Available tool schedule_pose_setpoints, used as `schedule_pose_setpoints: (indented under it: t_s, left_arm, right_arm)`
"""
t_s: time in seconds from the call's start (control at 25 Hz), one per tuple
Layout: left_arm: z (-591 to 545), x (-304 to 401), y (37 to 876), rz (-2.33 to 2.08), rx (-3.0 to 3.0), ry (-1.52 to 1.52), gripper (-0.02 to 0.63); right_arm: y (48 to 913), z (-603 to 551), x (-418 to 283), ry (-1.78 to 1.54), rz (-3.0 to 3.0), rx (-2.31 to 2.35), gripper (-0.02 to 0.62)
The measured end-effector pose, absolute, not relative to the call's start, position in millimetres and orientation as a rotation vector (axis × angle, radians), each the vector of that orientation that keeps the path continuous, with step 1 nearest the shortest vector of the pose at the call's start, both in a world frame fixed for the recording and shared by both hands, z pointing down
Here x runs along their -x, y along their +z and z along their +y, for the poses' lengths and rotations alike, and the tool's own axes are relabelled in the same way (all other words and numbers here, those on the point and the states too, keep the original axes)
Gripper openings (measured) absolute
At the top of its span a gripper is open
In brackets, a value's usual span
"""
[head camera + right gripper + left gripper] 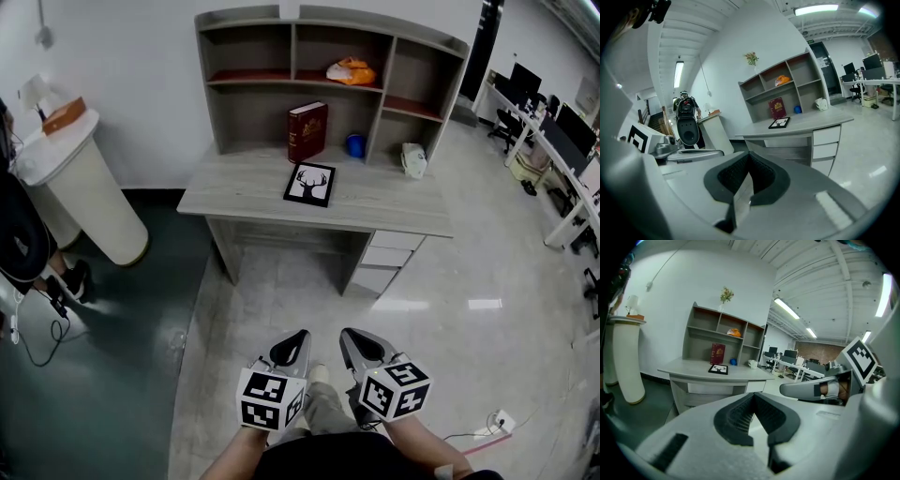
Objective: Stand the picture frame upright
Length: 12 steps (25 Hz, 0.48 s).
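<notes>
well, our left claw and right claw sit pinched together, empty; flat black frame lies on pale woodgrain desk.

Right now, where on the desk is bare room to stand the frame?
Widest bare patch: desktop left of the picture frame and red book. Smaller one between frame and the white object at right. Crowded at the back: book, blue cup.
</notes>
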<state>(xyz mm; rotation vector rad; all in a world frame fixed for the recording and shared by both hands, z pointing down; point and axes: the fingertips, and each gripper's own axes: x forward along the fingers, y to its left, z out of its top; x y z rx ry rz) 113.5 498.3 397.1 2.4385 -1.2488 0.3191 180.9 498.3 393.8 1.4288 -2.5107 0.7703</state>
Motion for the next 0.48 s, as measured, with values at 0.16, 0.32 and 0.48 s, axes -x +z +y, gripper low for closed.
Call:
schedule_pose_setpoints:
  t_s: [0.16,0.32,0.48]
  left_arm:
    - [469,-114,402,-1.255,-2.432,0.33,-0.006]
    - [437,-117,402,-1.257,-2.434,0.336,-0.006]
    - [406,-116,394,-1.248,-2.454,0.343,-0.006]
  right_arm:
    - [397,472,-179,0.764,-2.512,-1.408,0.0]
    - [403,436,-180,0.791,-2.513,-1.394,0.0]
    - [395,403,-173,0.801,-2.547,-1.366,0.0]
